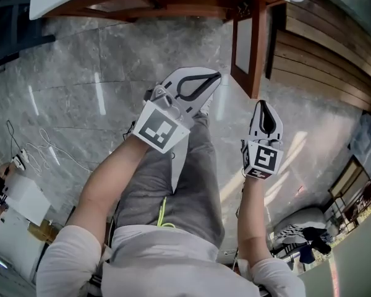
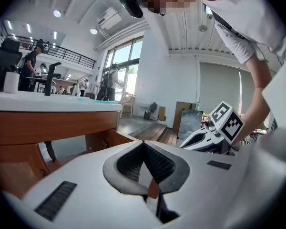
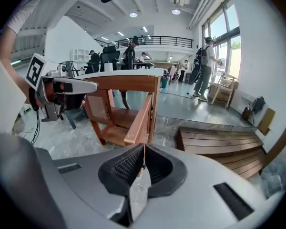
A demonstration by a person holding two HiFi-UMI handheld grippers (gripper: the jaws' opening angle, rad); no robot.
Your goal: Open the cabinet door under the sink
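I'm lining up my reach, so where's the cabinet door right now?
Head view, upper right: the cabinet door stands open under the white sink top, ahead of the right tool.

Before you: cabinet door [image 1: 255, 54] of smooth, reddish varnished wood; floor [image 1: 80, 73] of glossy grey veined stone.
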